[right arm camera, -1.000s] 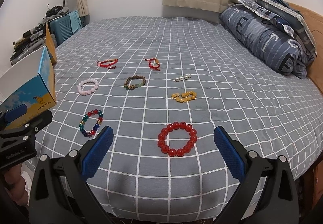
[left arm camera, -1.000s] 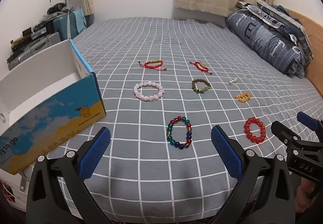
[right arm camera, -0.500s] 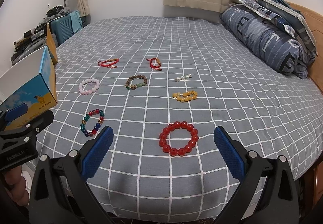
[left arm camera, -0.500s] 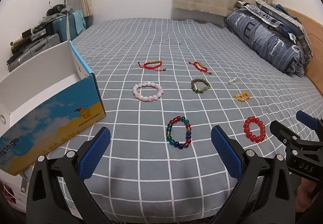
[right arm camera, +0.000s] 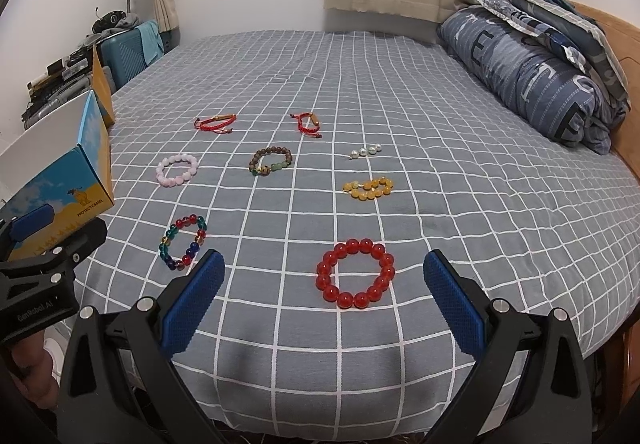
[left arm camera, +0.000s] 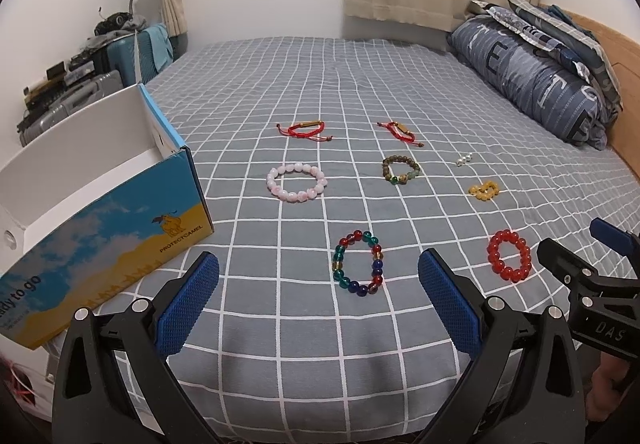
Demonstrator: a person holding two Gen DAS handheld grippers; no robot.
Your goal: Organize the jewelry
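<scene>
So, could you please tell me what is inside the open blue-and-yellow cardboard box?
The blue-and-yellow cardboard box shows only bare white inner walls; its floor is hidden behind the front wall, so any contents cannot be seen.

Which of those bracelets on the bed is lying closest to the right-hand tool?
The red bead bracelet: a ring of plain red beads lying just ahead of the right gripper, nearer than the multicoloured bracelet.
</scene>
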